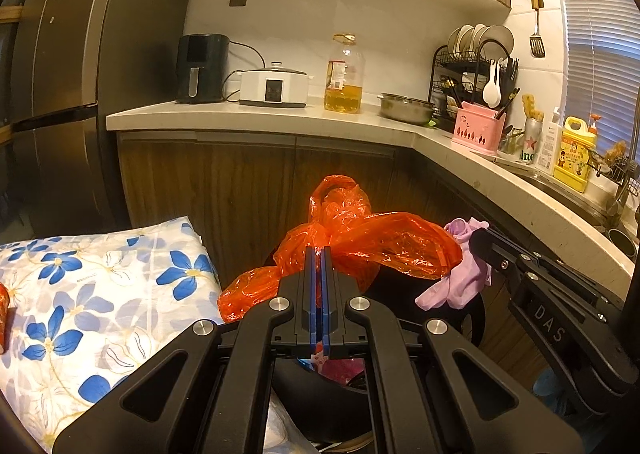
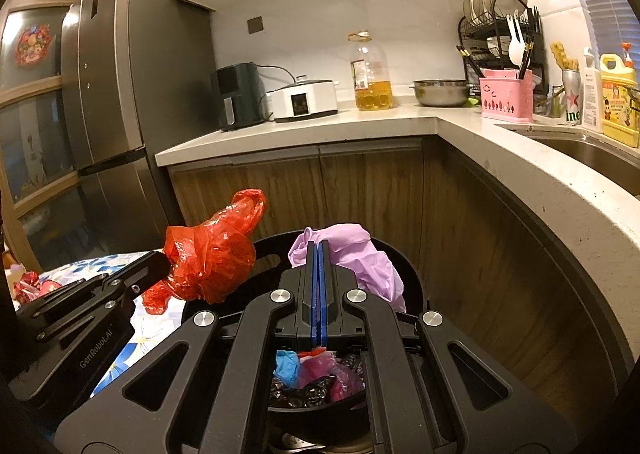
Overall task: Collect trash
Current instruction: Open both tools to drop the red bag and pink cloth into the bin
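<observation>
Over the black bin (image 2: 404,266), the left gripper (image 1: 319,254) pinches an orange plastic bag (image 1: 360,238) and the right gripper (image 2: 319,250) pinches a purple glove (image 2: 360,254). Best to centre both above the bin's mouth, lower slightly, then let go.

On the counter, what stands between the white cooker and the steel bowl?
A large oil bottle stands between the white cooker and the steel bowl; both wrist views show it.

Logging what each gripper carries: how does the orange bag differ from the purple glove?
The orange plastic bag, in the left gripper, is glossy, translucent and bulkier. The purple glove, in the right gripper, is matte, opaque and smaller. Both are crumpled, pinched above the black bin.
</observation>
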`<state>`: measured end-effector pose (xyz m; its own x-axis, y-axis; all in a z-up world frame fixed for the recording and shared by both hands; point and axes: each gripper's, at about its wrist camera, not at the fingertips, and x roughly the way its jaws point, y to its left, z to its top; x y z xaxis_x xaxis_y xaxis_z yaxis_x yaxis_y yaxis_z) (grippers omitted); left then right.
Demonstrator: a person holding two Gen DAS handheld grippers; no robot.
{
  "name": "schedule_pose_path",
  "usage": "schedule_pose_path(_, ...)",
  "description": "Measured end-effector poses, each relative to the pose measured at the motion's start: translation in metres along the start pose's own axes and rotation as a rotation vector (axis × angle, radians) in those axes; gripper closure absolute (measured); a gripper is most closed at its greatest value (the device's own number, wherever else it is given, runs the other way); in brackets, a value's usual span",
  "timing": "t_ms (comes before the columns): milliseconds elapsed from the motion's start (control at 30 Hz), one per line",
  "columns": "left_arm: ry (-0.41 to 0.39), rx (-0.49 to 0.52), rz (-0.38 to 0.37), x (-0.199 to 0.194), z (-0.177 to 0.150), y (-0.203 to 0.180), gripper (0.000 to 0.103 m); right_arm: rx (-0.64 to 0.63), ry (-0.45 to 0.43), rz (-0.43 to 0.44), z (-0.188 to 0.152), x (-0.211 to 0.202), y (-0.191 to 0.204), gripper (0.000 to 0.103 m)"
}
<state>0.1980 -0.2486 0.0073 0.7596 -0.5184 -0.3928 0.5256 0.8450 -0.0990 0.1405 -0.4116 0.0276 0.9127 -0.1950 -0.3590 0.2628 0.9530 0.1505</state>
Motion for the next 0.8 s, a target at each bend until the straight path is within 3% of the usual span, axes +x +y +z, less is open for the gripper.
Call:
schedule_pose_path(333, 0.05, 0.006, -0.005, 0.016, -0.008, 0.001, 0.101, 0.004, 0.036, 0.001, -0.002, 0.012, -0.004, 0.101)
schedule_pose_path(400, 0.048, 0.008, 0.004, 0.016, -0.011, 0.002, 0.098, 0.007, 0.046, -0.004, -0.003, 0.014, -0.005, 0.097)
schedule_pose_path(433, 0.05, 0.005, 0.006, 0.016, -0.012, 0.003, 0.094, 0.01, 0.048, -0.005, -0.003, 0.015, -0.005, 0.091)
schedule_pose_path(500, 0.047, 0.002, 0.013, 0.014, -0.013, 0.005, 0.065, 0.013, 0.05, -0.009, -0.004, 0.016, -0.006, 0.078)
schedule_pose_path(633, 0.037, -0.018, 0.026, 0.007, -0.014, 0.014, 0.056, 0.016, 0.049, -0.021, -0.006, 0.014, -0.007, 0.069)
schedule_pose_path(767, 0.026, -0.034, 0.074, -0.002, -0.016, 0.024, 0.032, 0.024, 0.041, -0.028, -0.007, 0.009, -0.008, 0.059)
schedule_pose_path(800, 0.024, -0.041, 0.078, -0.004, -0.017, 0.026, 0.031, 0.021, 0.036, -0.03, -0.007, 0.006, -0.006, 0.057)
